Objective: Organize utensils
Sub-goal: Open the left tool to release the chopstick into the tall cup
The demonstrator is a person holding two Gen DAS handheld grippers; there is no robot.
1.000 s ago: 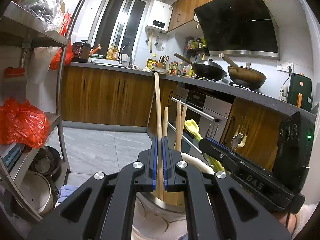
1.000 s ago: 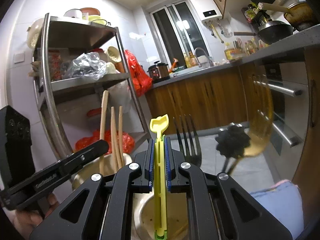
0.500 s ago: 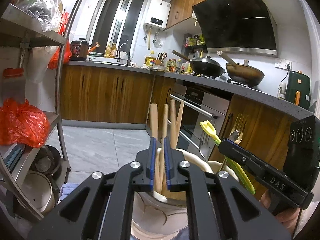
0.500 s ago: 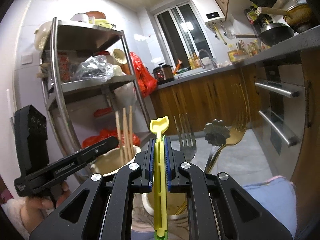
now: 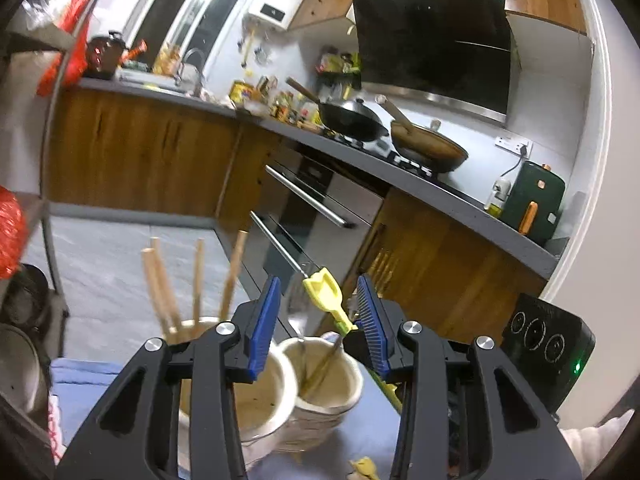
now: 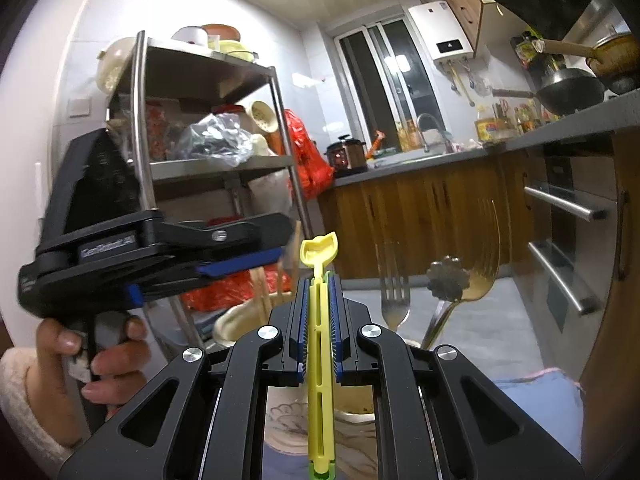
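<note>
My left gripper (image 5: pixel 316 316) is opening, and no pad touches anything. Only the tip of the yellow plastic utensil (image 5: pixel 322 292) shows in the gap. Below and left, several wooden chopsticks (image 5: pixel 196 280) stand loose in a cream cup (image 5: pixel 256 404). A second cream cup (image 5: pixel 326 380) beside it holds metal cutlery. My right gripper (image 6: pixel 320 304) is shut on the yellow utensil (image 6: pixel 320 360), which points up and forward. Past it, a fork (image 6: pixel 394 296) and a golden spoon (image 6: pixel 484 276) stick out of the cup. A hand (image 6: pixel 100 356) holds the left gripper (image 6: pixel 276 256) at the left.
The cups stand on a blue cloth (image 5: pixel 92 384). A metal shelf rack (image 6: pixel 216 164) full of bags and bowls stands to the left. Oven handles (image 5: pixel 304 200) and wooden cabinets (image 5: pixel 440 264) lie ahead and right, under a counter with a wok (image 5: pixel 352 120).
My left gripper let go of the wooden chopstick, which now stands in the cup with the others. Its jaws have spread, and it rose and swung right. The right gripper kept the yellow utensil.
</note>
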